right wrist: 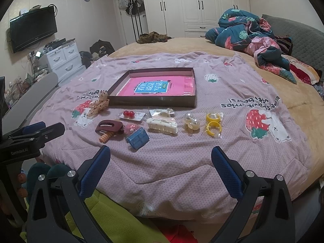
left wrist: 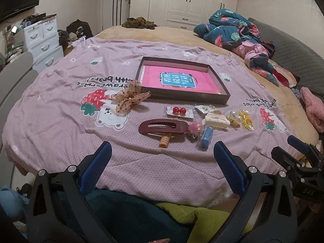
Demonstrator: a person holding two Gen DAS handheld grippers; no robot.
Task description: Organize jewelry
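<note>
While my left tongs (left wrist: 162,156) and right tongs (right wrist: 161,158) gape wide and empty, loose hair clips (right wrist: 162,125) lie rowed before the shallow brown cardboard tray (right wrist: 154,101), ready for sorting.

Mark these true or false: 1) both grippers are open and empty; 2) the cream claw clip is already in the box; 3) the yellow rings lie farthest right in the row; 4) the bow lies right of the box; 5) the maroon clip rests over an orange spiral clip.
1) True: left gripper and right gripper are open, holding nothing.
2) False: the cream claw clip lies on the quilt, in front of the box.
3) True: yellow rings.
4) False: the bow lies at the box's left front corner.
5) True: maroon clip, orange spiral clip.
</note>
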